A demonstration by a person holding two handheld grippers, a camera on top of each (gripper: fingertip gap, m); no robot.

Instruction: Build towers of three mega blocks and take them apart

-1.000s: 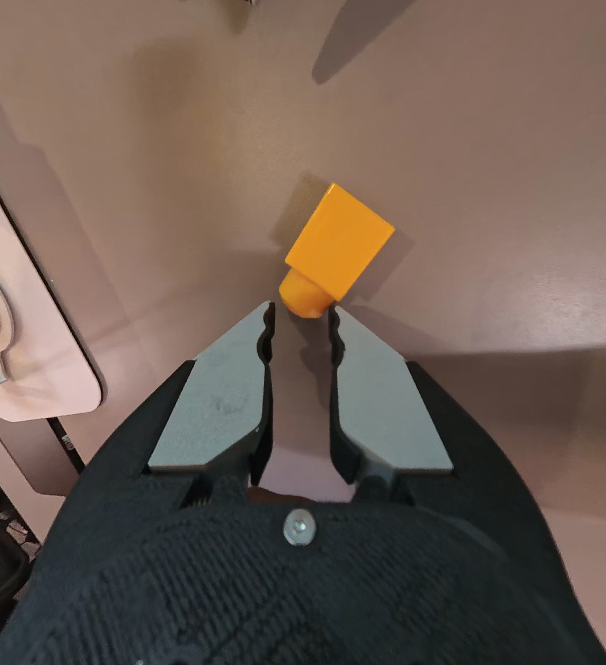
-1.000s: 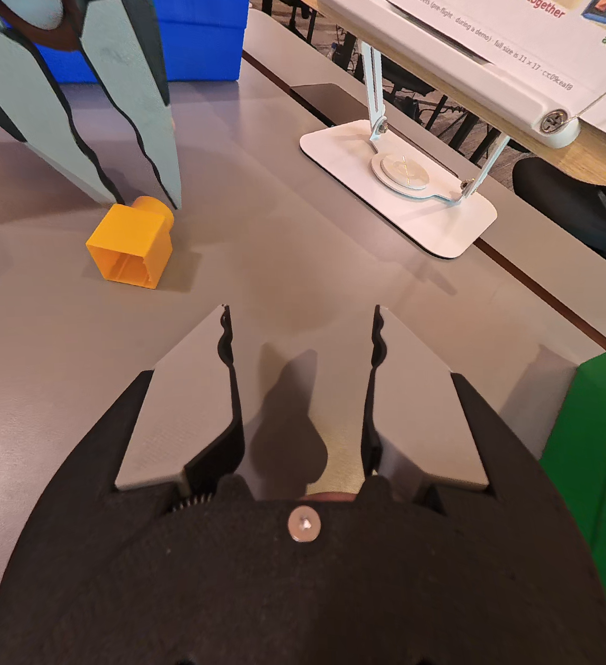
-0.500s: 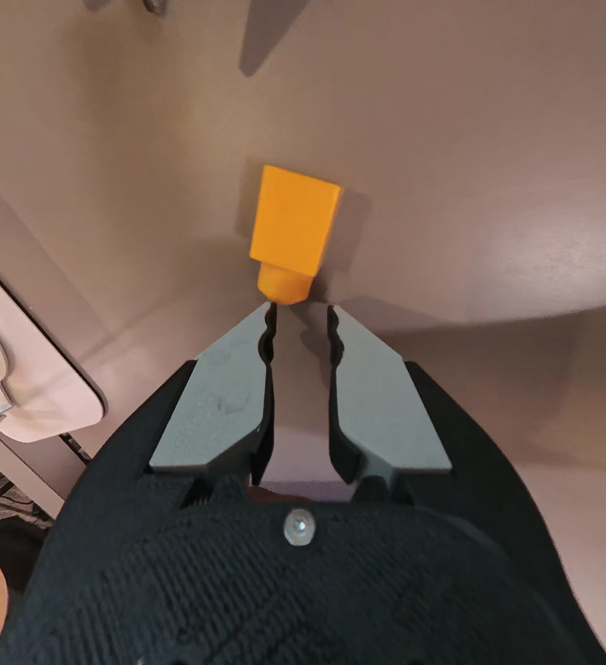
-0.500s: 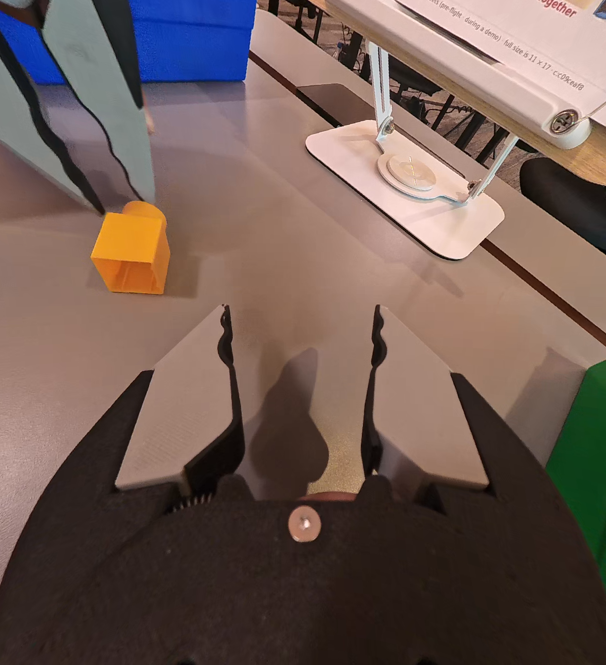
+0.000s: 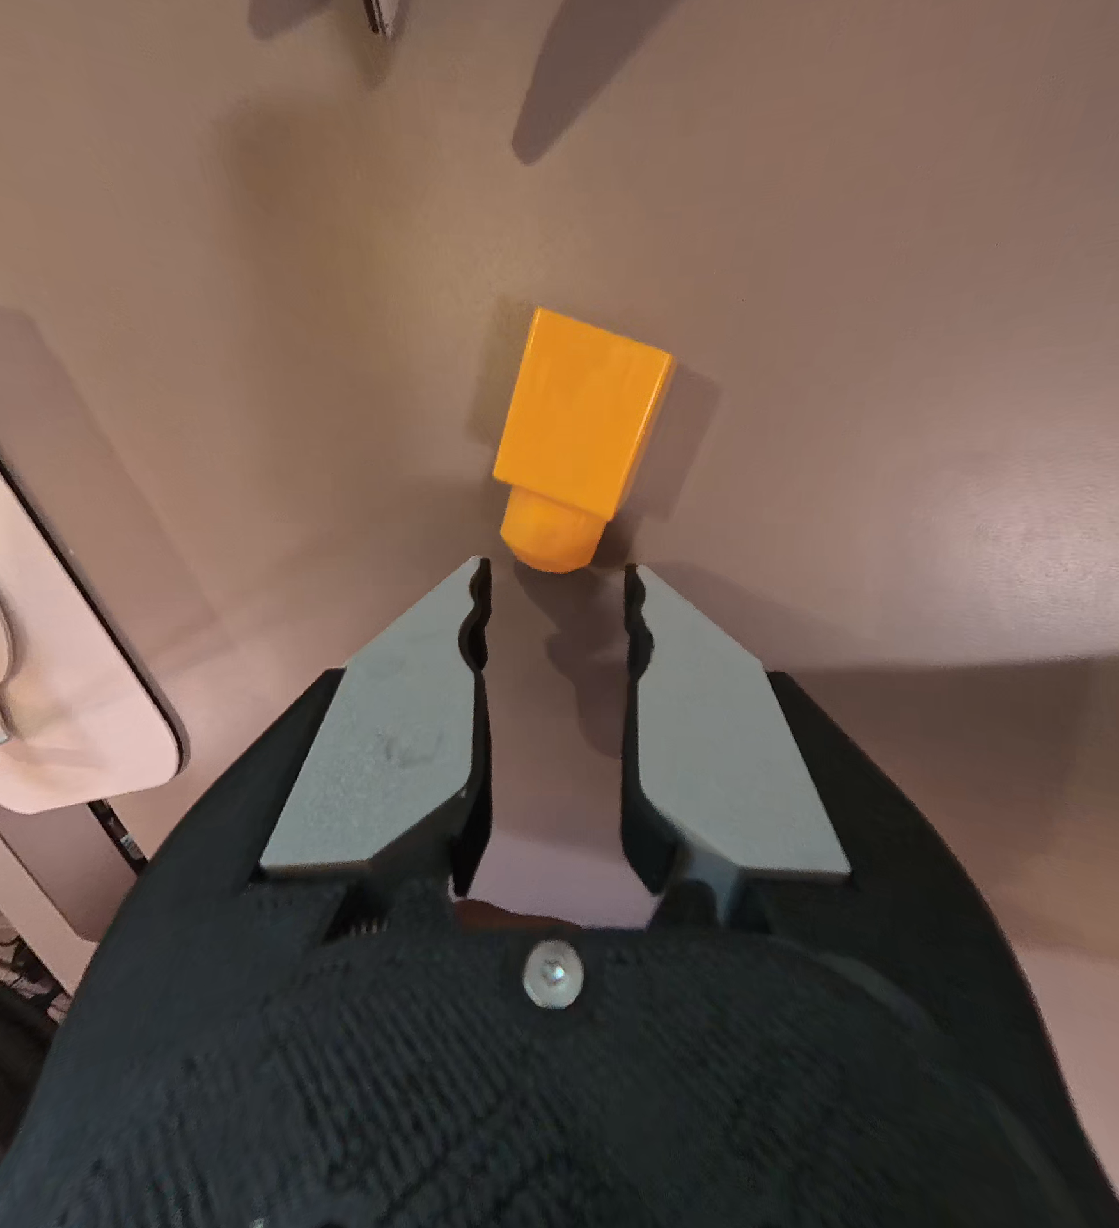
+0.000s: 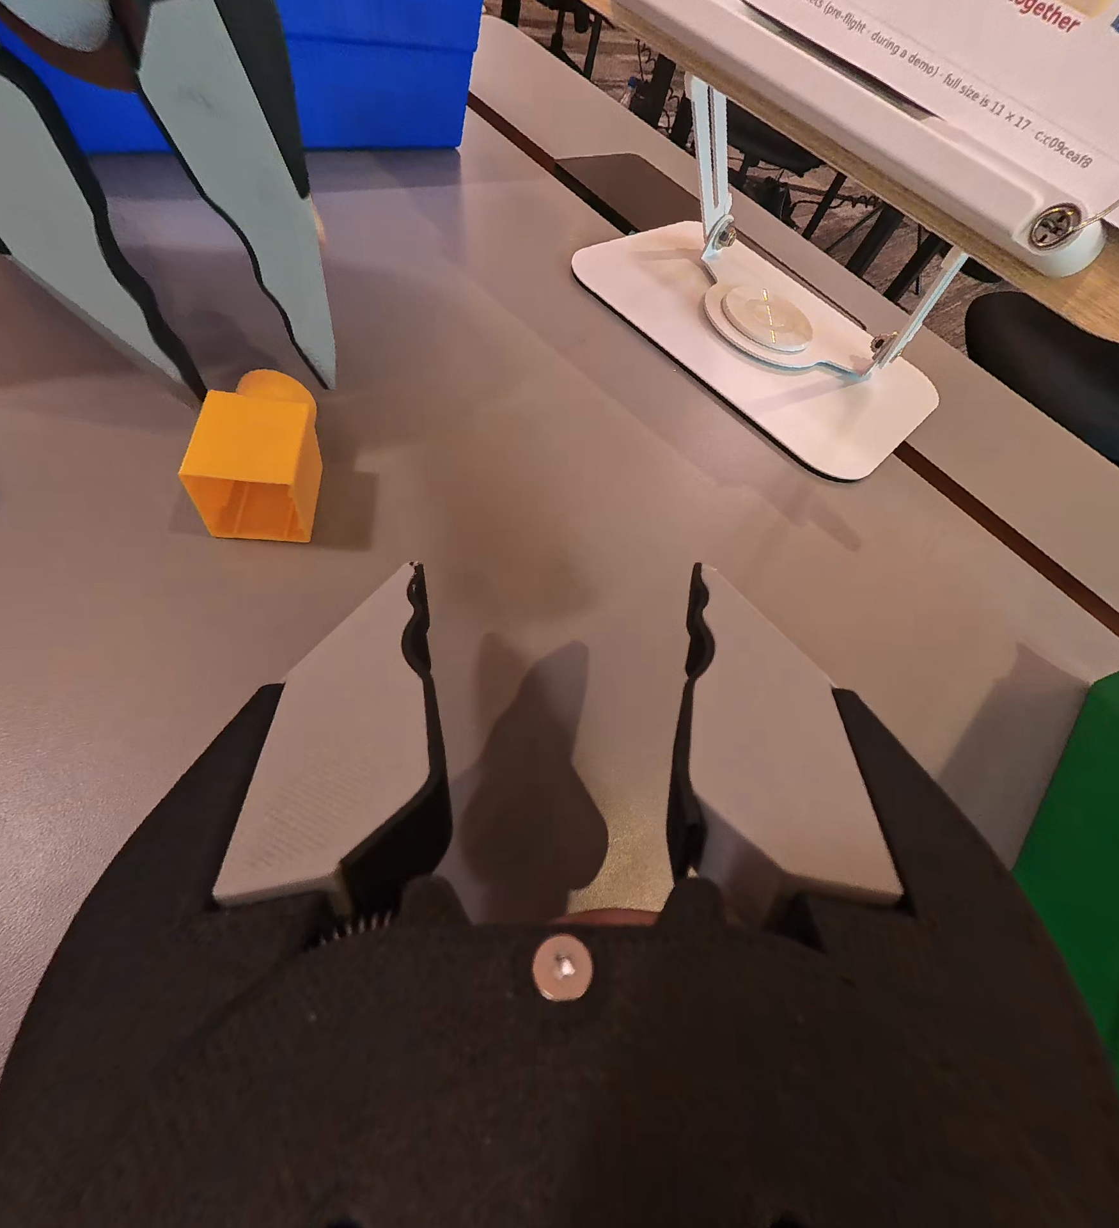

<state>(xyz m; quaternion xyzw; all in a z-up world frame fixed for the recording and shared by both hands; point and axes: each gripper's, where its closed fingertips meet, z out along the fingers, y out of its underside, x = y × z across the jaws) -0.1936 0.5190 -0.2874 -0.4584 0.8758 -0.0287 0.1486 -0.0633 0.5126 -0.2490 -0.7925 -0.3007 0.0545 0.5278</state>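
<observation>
An orange mega block (image 5: 580, 425) lies on its side on the grey table, its round stud pointing at my left gripper (image 5: 557, 578). The left gripper is open and empty, its fingertips just short of the stud with a gap on either side. The same block shows in the right wrist view (image 6: 251, 465), hollow end toward the camera, with the left gripper's fingers (image 6: 244, 219) standing over its stud end. My right gripper (image 6: 557, 578) is open and empty above bare table, to the right of the block.
A white stand base (image 6: 763, 339) with a tilted board sits at the back right; it also shows in the left wrist view (image 5: 58, 691). A blue bin (image 6: 377, 73) stands at the back. A green box (image 6: 1115, 864) is at the right edge.
The left gripper's jaws have opened wider in front of the block's stud, and the block has turned slightly on the table. The right gripper has not moved.
</observation>
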